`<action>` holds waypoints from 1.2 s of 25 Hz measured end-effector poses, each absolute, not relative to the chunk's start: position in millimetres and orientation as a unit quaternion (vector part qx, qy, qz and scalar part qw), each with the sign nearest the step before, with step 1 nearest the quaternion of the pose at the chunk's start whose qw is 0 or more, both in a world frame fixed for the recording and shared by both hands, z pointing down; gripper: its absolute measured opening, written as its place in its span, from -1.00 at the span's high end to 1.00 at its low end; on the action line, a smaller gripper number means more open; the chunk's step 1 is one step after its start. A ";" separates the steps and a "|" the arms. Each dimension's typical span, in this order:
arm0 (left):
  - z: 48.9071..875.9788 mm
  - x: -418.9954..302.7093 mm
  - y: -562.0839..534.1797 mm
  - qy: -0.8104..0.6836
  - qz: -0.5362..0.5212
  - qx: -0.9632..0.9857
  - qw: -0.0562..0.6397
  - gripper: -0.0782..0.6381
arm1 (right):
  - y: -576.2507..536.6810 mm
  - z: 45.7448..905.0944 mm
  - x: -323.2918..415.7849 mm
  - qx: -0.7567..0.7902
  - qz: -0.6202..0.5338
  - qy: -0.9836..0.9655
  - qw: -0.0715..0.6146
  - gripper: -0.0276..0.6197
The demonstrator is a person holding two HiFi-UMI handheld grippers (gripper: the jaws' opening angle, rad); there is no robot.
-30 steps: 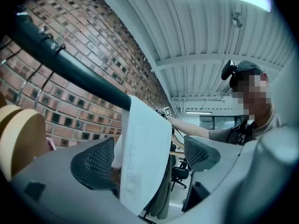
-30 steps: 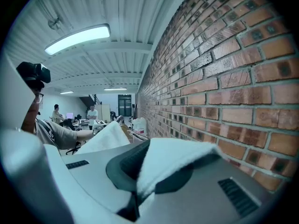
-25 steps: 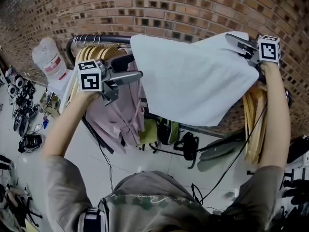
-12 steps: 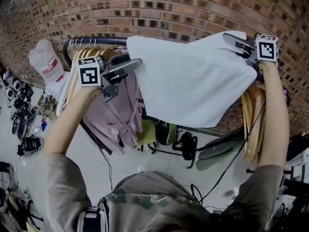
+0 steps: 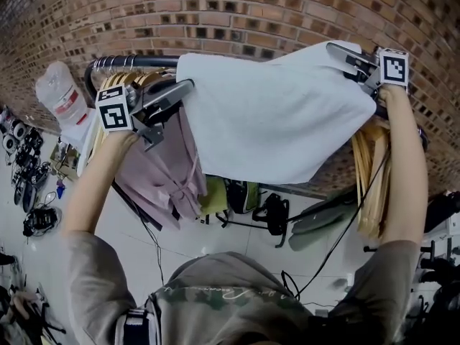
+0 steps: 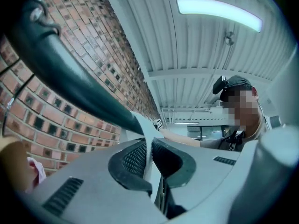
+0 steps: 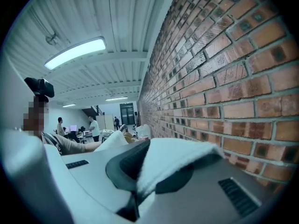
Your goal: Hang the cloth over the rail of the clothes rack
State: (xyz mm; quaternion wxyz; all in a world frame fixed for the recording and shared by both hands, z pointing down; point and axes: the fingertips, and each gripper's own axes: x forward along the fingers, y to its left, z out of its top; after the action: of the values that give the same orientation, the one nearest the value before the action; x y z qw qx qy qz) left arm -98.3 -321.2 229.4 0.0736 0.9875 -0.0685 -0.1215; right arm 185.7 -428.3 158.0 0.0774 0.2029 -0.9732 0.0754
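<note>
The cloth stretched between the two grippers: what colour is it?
The cloth is plain white, with no pattern. It shows best in the head view.

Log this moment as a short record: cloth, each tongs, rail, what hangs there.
cloth: white, spread between both tongs, hiding the rail's middle
left tongs: just closed on cloth's left corner
right tongs: shut on cloth's right corner
rail: dark, left end visible
hanging: pink garment, wooden hangers
draped over rail: cannot tell

— What colour is your cloth (image 5: 273, 113)?
— Plain white. The wall (image 5: 237, 13) you face is red-brown brick with pale mortar lines.
— And the rest?
— You've a dusty-pink garment (image 5: 162, 175) and light tan hangers (image 5: 365, 185).
</note>
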 end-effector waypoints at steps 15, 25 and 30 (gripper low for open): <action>225.8 -100.3 -320.4 -0.073 -0.141 0.984 0.075 0.72 | -427.3 173.0 186.7 0.200 0.140 -0.966 0.083 0.42; 224.1 -101.4 -313.5 -0.073 -0.144 0.983 0.082 0.72 | -409.0 173.0 183.3 0.151 0.129 -0.972 0.127 0.30; 224.3 -98.0 -310.3 -0.072 -0.142 0.984 0.078 0.72 | -408.0 164.8 189.6 0.152 0.114 -0.972 0.139 0.30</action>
State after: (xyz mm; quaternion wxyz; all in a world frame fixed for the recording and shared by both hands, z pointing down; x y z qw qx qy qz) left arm -98.0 -310.3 224.3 0.0776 0.9842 -0.0721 -0.1415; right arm 189.6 -408.0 164.8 0.1387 0.1517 -0.9720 0.1138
